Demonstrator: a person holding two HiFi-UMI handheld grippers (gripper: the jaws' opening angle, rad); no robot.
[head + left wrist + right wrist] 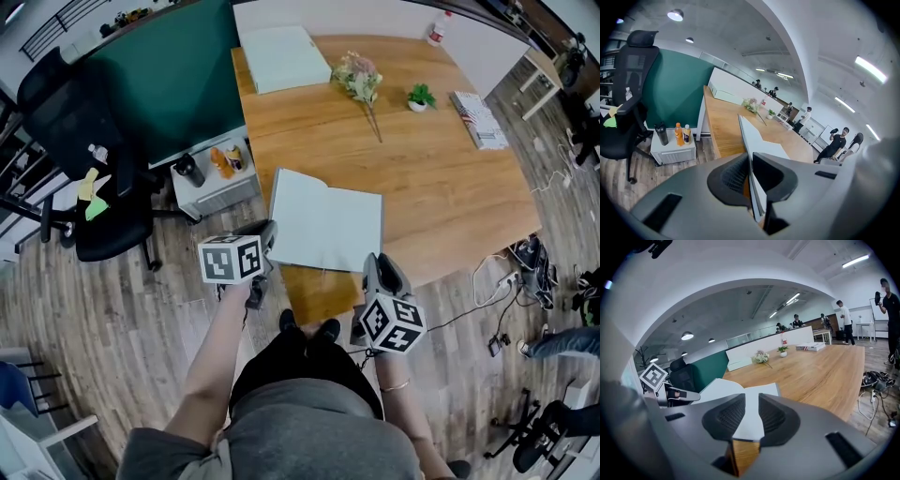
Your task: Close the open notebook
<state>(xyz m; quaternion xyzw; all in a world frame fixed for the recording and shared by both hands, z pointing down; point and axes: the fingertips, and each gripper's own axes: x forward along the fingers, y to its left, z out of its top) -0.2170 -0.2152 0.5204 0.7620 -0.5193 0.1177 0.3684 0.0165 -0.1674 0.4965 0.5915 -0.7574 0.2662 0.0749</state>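
Notebook (323,220) sits open at the near edge of the table (450,187), left leaf raised, so closing looks begun but far from done. Left gripper (266,234) pinches that leaf; only the left gripper view shows it edge-on between clamped jaws. Right gripper (380,267) hovers at the near right corner, jaws apart, empty

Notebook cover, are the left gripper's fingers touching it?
Touching. The left gripper view shows the fingers of the left gripper pinching the notebook by its raised cover.
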